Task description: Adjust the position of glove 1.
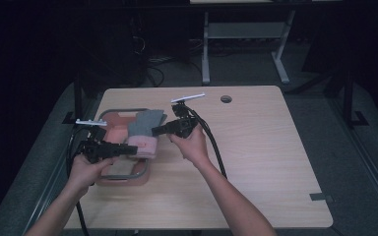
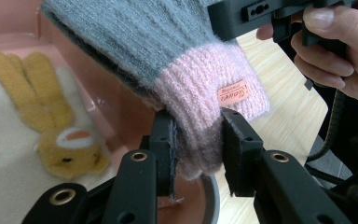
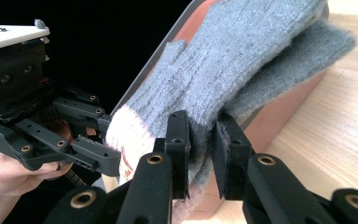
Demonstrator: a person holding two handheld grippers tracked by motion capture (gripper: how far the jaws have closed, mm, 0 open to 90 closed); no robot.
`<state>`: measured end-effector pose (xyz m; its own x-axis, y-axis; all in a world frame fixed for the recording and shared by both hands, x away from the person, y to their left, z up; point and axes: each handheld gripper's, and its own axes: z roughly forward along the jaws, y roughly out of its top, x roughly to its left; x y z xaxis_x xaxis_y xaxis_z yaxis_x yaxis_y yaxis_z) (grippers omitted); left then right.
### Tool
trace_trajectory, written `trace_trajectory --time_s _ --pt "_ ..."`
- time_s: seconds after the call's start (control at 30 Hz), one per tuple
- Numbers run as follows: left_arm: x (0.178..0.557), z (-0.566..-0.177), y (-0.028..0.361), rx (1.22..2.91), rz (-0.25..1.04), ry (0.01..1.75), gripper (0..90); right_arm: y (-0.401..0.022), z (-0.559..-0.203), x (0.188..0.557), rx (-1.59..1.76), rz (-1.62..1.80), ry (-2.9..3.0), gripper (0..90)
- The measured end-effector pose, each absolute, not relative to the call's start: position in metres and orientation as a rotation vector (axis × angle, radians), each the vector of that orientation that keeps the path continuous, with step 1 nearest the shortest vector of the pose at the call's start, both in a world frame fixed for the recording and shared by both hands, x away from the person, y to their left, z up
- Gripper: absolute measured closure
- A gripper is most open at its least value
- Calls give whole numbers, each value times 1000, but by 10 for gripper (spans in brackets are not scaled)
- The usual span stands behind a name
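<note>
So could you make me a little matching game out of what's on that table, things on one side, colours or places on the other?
Things:
1. glove cuff
2. glove body
3. bunny toy
4. tray

Descriptions:
a. grey knit
b. yellow, lying inside the tray
c. pink knit with an orange label
d. salmon-coloured, at the table's left

Pairs: 1-c, 2-a, 3-b, 4-d

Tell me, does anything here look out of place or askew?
Yes. The grey and pink glove is not lying inside the pink tray; it hangs over the tray's edge toward the table. The left tongs pinch its pink cuff and the right tongs pinch its grey part. Nothing looks spilled or damaged.
</note>
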<state>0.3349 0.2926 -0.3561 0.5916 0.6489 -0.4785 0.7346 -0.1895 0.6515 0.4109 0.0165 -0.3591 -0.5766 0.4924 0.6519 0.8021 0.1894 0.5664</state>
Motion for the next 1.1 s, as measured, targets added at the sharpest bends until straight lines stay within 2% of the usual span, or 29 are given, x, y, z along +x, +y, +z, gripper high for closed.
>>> trace_trajectory --time_s 1.1 --pt "328 -363 327 1861 -88 1188 694 52 -367 419 -1178 -1286 -2138 762"
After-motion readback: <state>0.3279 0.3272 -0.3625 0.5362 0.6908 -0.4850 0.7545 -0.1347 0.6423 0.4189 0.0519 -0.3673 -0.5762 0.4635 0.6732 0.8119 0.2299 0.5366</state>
